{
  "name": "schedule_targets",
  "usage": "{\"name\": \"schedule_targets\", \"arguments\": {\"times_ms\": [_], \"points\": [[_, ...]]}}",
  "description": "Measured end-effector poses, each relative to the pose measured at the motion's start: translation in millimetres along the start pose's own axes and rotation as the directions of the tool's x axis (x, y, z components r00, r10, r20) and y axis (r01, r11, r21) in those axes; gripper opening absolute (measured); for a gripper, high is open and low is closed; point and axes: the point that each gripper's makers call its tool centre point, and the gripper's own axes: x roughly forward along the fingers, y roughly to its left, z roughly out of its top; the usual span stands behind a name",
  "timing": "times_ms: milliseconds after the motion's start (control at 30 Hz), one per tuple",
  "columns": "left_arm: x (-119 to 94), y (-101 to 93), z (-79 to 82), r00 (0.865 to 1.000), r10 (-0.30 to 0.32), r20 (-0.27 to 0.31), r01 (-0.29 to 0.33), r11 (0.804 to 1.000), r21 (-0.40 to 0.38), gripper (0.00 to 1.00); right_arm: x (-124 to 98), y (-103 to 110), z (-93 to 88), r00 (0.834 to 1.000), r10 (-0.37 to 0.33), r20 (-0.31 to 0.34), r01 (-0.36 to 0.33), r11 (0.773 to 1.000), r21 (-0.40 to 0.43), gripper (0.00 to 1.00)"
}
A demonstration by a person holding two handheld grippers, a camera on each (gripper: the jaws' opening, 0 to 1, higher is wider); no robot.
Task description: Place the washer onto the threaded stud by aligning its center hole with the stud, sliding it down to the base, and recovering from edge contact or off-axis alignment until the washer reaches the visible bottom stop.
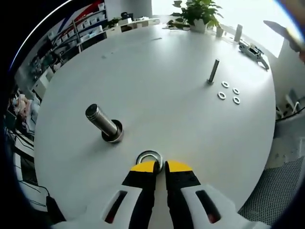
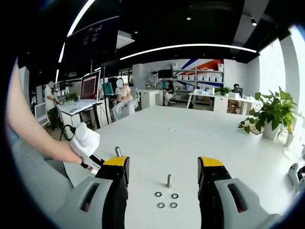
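Left hand-held gripper [image 1: 160, 166] pinches a washer [image 1: 149, 158] flat on the white tabletop [image 1: 157, 76], short of the big stud [image 1: 103, 123].
Jaws pressed together on the washer's near rim; the stud stands tilted in view, up and left of the washer, apart from it. A thin bolt [image 1: 213, 71] and four spare washers [image 1: 229, 91] lie well apart, farther back. Right hand-held gripper [image 2: 163, 167] is spread wide, holding nothing, above the bolt [image 2: 168, 180] and spare washers [image 2: 166, 200].

The washer's [image 1: 149, 158] near edge is sitting hidden between the left tool's [image 1: 160, 166] yellow tips.
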Motion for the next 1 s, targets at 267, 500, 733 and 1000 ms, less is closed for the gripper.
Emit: {"name": "schedule_targets", "arguments": {"times_ms": [267,500,733,1000], "points": [[0.5,0.7,0.0,1.0,0.0,0.006,0.0,1.0,0.01,0.03,0.1,0.4,-0.8,1.0,0.001,-0.003,-0.001,1.0,-0.003,0.6],[1.8,1.4,1.2,1.0,-0.005,0.002,0.005,1.0,-0.027,0.03,0.3,-0.3,-0.8,1.0,0.0,-0.003,0.0,1.0,-0.002,0.6],[1.9,-0.1,1.0,1.0,0.004,0.005,-0.004,1.0,-0.014,0.02,-0.5,-1.2,-0.2,1.0,-0.005,-0.003,0.005,1.0,-0.003,0.6],[-2.0,3.9,0.5,1.0,0.026,0.01,-0.026,1.0,0.008,0.02,-0.5,-1.4,-0.3,1.0,-0.006,-0.003,0.006,1.0,-0.006,0.6]]}}
